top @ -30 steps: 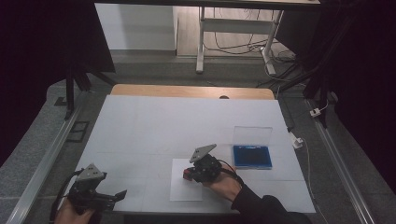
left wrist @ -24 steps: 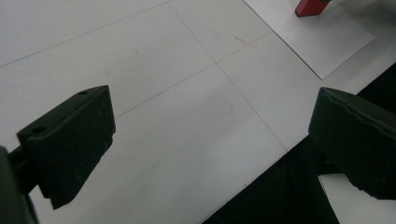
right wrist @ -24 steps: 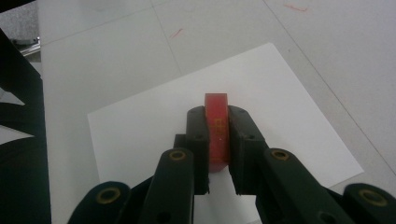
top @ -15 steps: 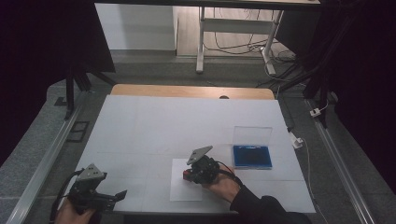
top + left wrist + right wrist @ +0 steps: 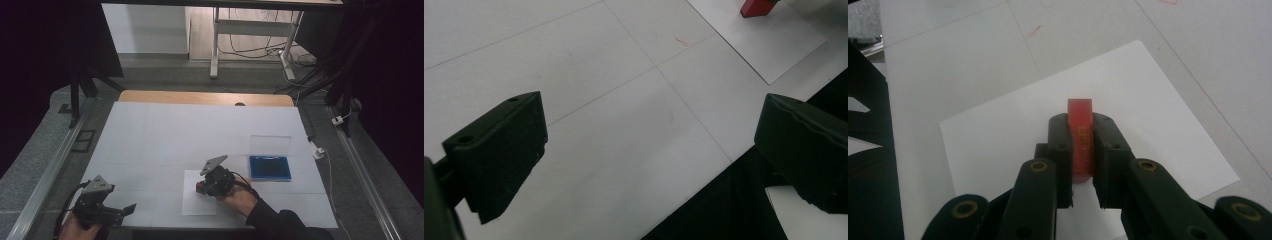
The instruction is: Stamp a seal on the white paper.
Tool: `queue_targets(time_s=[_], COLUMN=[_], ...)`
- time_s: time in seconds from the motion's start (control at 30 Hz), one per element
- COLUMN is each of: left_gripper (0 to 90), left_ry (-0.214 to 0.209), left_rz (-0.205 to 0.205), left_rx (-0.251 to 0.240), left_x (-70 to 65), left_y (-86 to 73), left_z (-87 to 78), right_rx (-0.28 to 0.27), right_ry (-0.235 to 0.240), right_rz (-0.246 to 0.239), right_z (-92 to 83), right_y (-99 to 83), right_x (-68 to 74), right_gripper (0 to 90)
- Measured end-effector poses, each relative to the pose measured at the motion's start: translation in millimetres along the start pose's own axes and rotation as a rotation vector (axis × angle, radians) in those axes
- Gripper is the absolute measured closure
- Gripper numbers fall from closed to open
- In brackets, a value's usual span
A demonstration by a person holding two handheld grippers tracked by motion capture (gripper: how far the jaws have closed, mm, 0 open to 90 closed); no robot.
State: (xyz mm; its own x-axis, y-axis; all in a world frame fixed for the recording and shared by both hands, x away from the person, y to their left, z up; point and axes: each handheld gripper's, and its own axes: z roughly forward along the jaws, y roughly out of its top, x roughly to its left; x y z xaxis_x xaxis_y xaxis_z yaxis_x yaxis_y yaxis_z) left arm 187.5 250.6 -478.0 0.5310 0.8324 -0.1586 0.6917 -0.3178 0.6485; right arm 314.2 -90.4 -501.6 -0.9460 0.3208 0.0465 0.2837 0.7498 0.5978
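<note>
The right gripper (image 5: 1082, 145) is clamping a small red block (image 5: 1081, 131) between its jaws, holding it over the white sheet of paper (image 5: 1168, 120) lying directly beneath. The left gripper (image 5: 649, 150) is resting with its jaws wide apart and nothing between them, well off to the block's left near the table's (image 5: 165, 130) front edge.

— What do we see beyond the counter (image 5: 165, 130)?
— A grey carpeted floor (image 5: 40, 155), a wooden strip (image 5: 200, 97) at the counter's far edge, and white desk legs (image 5: 216, 45) on a lit wooden floor with trailing cables (image 5: 260, 50).
— And the sides?
— We find them dark; metal rails (image 5: 47, 175) flank the counter.
</note>
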Motion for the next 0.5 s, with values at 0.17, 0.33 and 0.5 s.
queue_targets(time_s=[0.17,0.33,0.5], left_gripper=[0.9,0.9,0.9], left_ry=[0.000,0.002,0.000], left_rz=[0.000,-0.002,0.000], left_rx=[0.000,0.000,0.000], left_x=[0.0,-0.3,0.0], left_y=[0.1,0.2,0.2], left_z=[0.1,0.4,0.2], right_rx=[0.012,0.020,-0.003], right_ry=[-0.019,-0.051,-0.008], right_rz=[-0.023,-0.041,-0.002], right_z=[0.2,0.5,0.3], right_y=[1.3,2.2,-0.6], right_x=[3.8,9.5,2.3], right_gripper=[80.4,80.4,80.4])
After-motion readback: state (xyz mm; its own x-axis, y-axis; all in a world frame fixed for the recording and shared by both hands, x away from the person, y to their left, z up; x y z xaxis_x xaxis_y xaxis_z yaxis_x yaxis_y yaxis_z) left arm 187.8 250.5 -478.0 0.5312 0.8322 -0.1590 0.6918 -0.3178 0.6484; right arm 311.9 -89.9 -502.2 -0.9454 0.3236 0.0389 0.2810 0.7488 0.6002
